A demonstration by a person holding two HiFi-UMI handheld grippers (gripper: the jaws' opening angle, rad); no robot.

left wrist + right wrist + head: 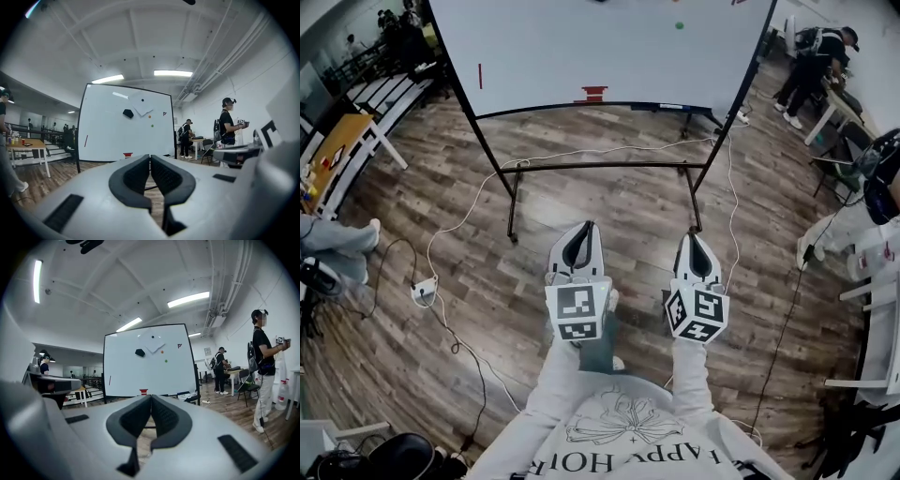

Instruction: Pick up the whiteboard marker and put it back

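Note:
A red whiteboard marker [480, 77] hangs upright on the left part of the whiteboard [600, 47], which stands a few steps ahead on a black wheeled frame. The marker also shows as a thin red stroke [86, 140] in the left gripper view and again as a red stroke [110, 380] in the right gripper view. A small red object [593, 93] sits at the board's bottom edge. My left gripper [584, 228] and right gripper [696, 237] are held side by side at waist height, well short of the board. Both are shut, with nothing between the jaws.
The stand's black legs and crossbar [600, 167] lie ahead on the wooden floor. White cables [450, 234] and a power strip [424, 292] trail at the left. A black eraser [128, 113] and a green magnet [679, 25] are on the board. Tables and people stand at both sides.

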